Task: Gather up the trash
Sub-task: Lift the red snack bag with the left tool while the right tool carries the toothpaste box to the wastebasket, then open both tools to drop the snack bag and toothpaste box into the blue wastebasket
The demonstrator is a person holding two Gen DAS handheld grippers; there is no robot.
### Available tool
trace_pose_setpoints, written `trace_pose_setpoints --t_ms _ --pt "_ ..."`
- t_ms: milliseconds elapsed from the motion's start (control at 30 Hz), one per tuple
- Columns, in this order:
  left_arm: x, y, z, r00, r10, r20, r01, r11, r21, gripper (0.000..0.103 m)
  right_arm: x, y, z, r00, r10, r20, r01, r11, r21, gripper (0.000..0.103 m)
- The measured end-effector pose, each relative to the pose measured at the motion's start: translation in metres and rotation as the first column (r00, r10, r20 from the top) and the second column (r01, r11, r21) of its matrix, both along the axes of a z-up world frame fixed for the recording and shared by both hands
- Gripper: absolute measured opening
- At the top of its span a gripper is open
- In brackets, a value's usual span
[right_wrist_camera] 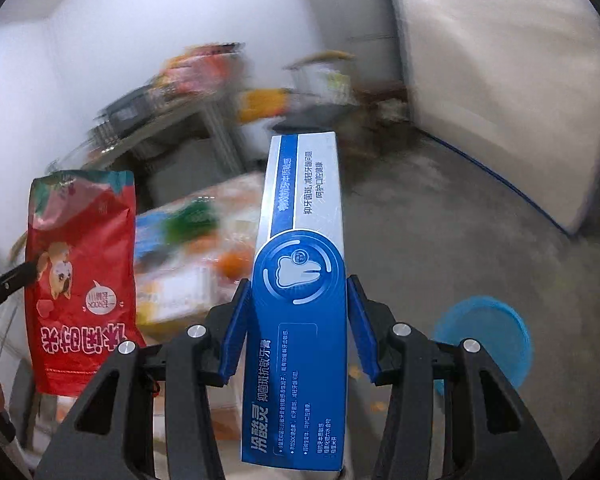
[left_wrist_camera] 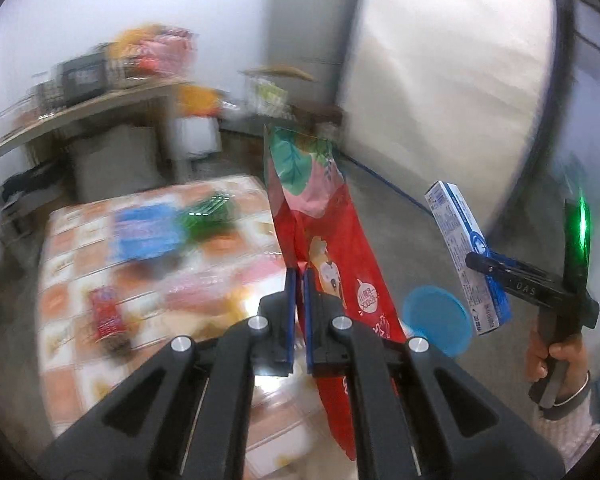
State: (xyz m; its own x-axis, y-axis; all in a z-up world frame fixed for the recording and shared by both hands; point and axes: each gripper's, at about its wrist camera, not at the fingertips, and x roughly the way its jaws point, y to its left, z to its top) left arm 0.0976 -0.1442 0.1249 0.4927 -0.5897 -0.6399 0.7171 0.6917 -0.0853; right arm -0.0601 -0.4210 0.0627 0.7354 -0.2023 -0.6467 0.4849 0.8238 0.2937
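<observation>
Pinching a crinkly red foil pouch [left_wrist_camera: 328,240], left gripper [left_wrist_camera: 299,276]; clamping a long blue-white carton [right_wrist_camera: 300,300], right gripper [right_wrist_camera: 298,300].

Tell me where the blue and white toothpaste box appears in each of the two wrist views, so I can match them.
Left wrist view: the toothpaste box is at the right, tilted, clamped by the right gripper.
Right wrist view: the toothpaste box fills the centre, running up from the bottom edge, between the gripper's blue pads.
Shared landmark: the round blue bin on the grey floor, at lower right in both views.
</observation>
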Motion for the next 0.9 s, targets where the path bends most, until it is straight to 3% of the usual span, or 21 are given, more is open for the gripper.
trace_pose_setpoints --t_ms 67,167,300,500,567,733,800,833,867,900 --pt "0.005 -0.057 -0.016 0.993 -0.104 -0.059 0.107 0.993 0.045 0.002 -0.030 -0.034 -0.026 0.994 -0.099 -0.053 0.101 0.994 0.036 0.046" --pt "0.002 -0.141 -0.046 0.966 -0.225 -0.126 0.240 0.963 0.122 0.002 -0.062 -0.072 -0.067 0.972 -0.191 -0.139 0.205 0.974 0.095 0.046" --pt "-0.010 -0.258 -0.108 0.910 -0.333 -0.247 0.393 0.884 0.255 0.002 -0.093 -0.122 -0.137 0.933 -0.263 -0.247 0.316 0.926 0.208 0.046" --pt "-0.018 -0.389 -0.214 0.866 -0.333 -0.372 0.481 0.757 0.442 0.002 -0.090 -0.188 -0.231 0.892 -0.287 -0.348 0.409 0.842 0.353 0.046" --pt "-0.021 -0.423 -0.242 0.846 -0.304 -0.437 0.501 0.734 0.459 0.002 -0.080 -0.202 -0.251 0.882 -0.287 -0.374 0.426 0.824 0.373 0.046" --pt "-0.020 -0.481 -0.285 0.831 -0.246 -0.500 0.494 0.738 0.459 0.007 -0.065 -0.252 -0.296 0.859 -0.305 -0.412 0.480 0.760 0.438 0.047" --pt "-0.016 -0.490 -0.291 0.838 -0.225 -0.498 0.474 0.751 0.459 0.032 -0.063 -0.269 -0.314 0.851 -0.306 -0.427 0.495 0.737 0.461 0.051" --pt "-0.014 -0.490 -0.288 0.847 -0.212 -0.488 0.452 0.770 0.450 0.051 -0.060 -0.273 -0.320 0.846 -0.305 -0.438 0.502 0.733 0.459 0.055" --pt "-0.012 -0.487 -0.283 0.854 -0.204 -0.479 0.431 0.793 0.431 0.056 -0.061 -0.278 -0.325 0.839 -0.309 -0.448 0.510 0.731 0.453 0.065" --pt "-0.010 -0.486 -0.279 0.854 -0.203 -0.478 0.423 0.806 0.413 0.056 -0.060 -0.283 -0.331 0.831 -0.315 -0.459 0.521 0.732 0.439 0.067"
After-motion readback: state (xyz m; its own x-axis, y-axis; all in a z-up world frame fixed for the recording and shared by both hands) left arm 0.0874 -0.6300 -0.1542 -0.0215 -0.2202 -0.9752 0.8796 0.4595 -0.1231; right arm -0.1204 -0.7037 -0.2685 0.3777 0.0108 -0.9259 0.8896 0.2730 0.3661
